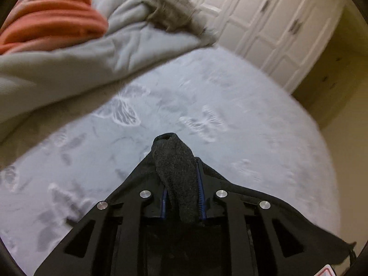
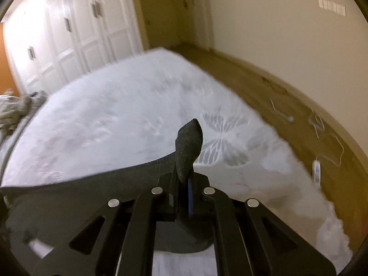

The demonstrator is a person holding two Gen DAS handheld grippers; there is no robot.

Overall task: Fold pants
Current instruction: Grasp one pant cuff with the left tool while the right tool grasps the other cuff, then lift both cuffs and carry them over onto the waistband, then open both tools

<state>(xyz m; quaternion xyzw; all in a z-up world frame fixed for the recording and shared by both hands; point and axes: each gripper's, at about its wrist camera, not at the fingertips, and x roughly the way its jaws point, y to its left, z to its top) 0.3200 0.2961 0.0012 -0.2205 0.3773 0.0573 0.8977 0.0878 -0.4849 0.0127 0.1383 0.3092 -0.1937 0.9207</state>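
Two tools [image 1: 181, 179] [image 2: 184, 172] pinching one pants [image 1: 177, 161] [image 2: 92, 184].

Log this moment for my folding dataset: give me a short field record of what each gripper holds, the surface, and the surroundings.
left gripper: shut on a bunched fold of the dark grey knit pants
right gripper: shut on another fold of the same pants
pants state: lifted, cloth draped over both grippers
surface: pale bedspread with embossed butterflies
on the bed: rumpled grey duvet, orange ribbed blanket
background: white panelled wardrobe doors
floor: white cables on wood
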